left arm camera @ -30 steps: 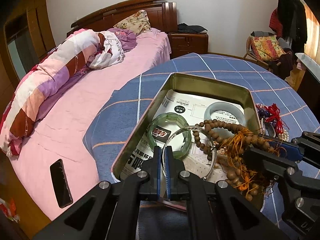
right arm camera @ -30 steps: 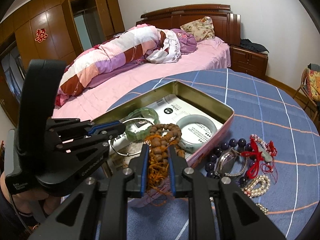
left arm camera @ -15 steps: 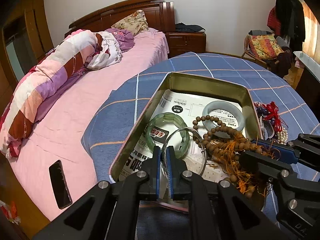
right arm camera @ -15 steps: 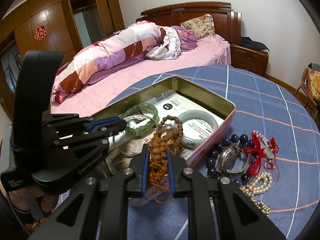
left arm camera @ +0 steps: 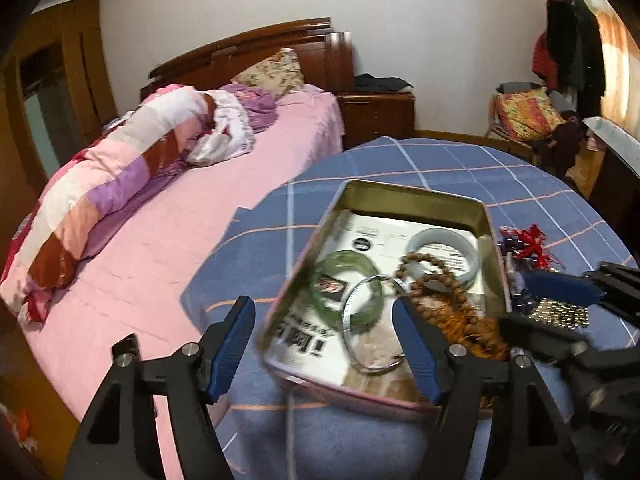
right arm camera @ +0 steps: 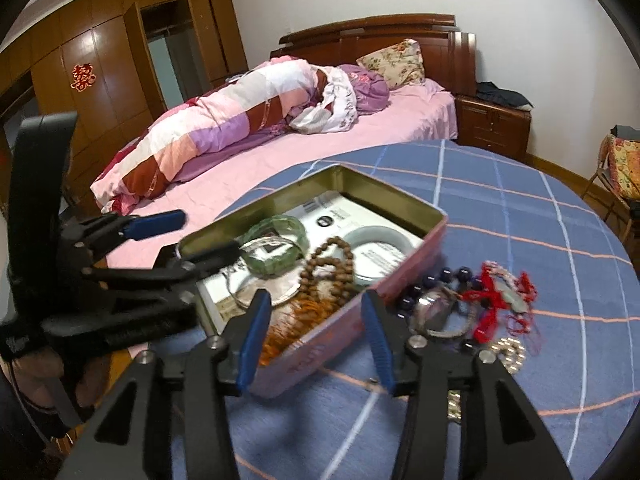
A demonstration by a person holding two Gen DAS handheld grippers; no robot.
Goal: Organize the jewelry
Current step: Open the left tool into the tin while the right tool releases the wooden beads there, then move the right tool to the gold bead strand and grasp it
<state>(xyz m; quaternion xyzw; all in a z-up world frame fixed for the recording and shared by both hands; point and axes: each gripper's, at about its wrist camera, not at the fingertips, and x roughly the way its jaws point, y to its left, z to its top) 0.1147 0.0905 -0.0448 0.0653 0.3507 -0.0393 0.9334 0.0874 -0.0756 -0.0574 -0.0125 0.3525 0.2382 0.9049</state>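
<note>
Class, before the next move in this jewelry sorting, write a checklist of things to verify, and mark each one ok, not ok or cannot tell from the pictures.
1. Left gripper empty and open: ok.
2. Right gripper empty and open: ok.
3. Wooden bead string lying fully inside the tin: ok, though its orange tassel bunches at the near wall.
4. Silver bangle and green bangle settled in the tin: ok.
5. Loose pieces on the tablecloth beside the tin, red-cord piece and dark beads, free to lift singly: cannot tell, they overlap.
</note>
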